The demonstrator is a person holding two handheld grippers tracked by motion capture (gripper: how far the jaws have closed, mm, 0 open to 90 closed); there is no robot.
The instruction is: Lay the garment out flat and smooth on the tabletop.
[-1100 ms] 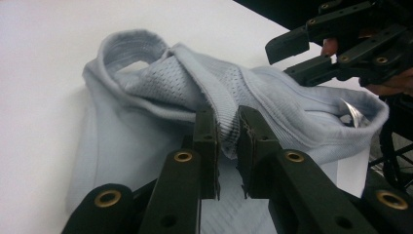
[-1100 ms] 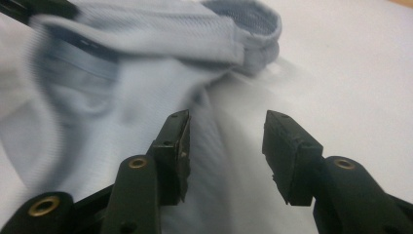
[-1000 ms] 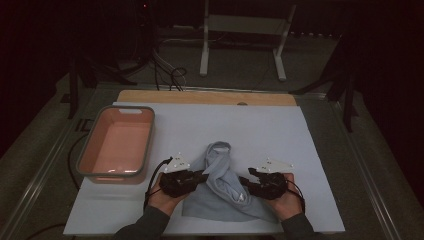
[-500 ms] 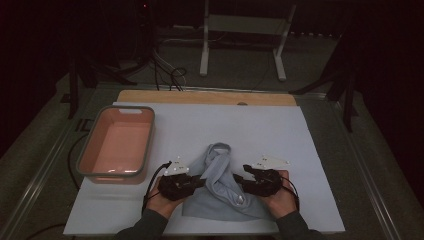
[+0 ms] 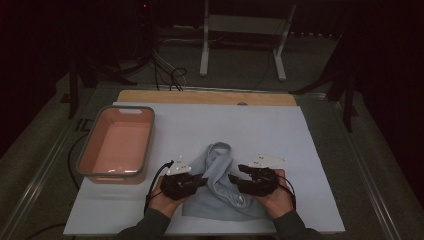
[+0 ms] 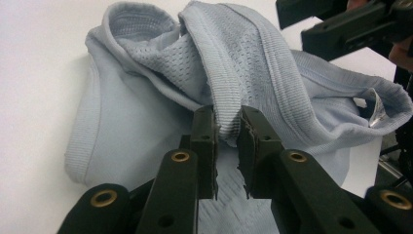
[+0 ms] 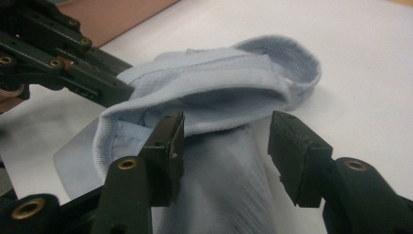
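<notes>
Since a second ago your right gripper has slid in from the garment's right edge onto the cloth, and its jaws have just been opening, with fabric between them; your left gripper hasn't shifted. The light blue garment lies on the white sheet at the near edge, between your two hands, well right of the pink tub. Its long axis runs near-to-far: the wide body sits closest to you, and it narrows to a folded-over loop of ribbed band pointing away from you. Strips cross over each other at mid-length. A small white tag shows on the near right part. Your left gripper is clamped on a ribbed band of the garment, pads pinching the strip with only cloth between them. Your right gripper has its jaws apart over the garment; the left pad touches the folded edge, the right pad stands clear of it, so no pinch there. In the right gripper view the rounded fold points away toward the sheet's far side, with your left gripper at the cloth's upper left.
</notes>
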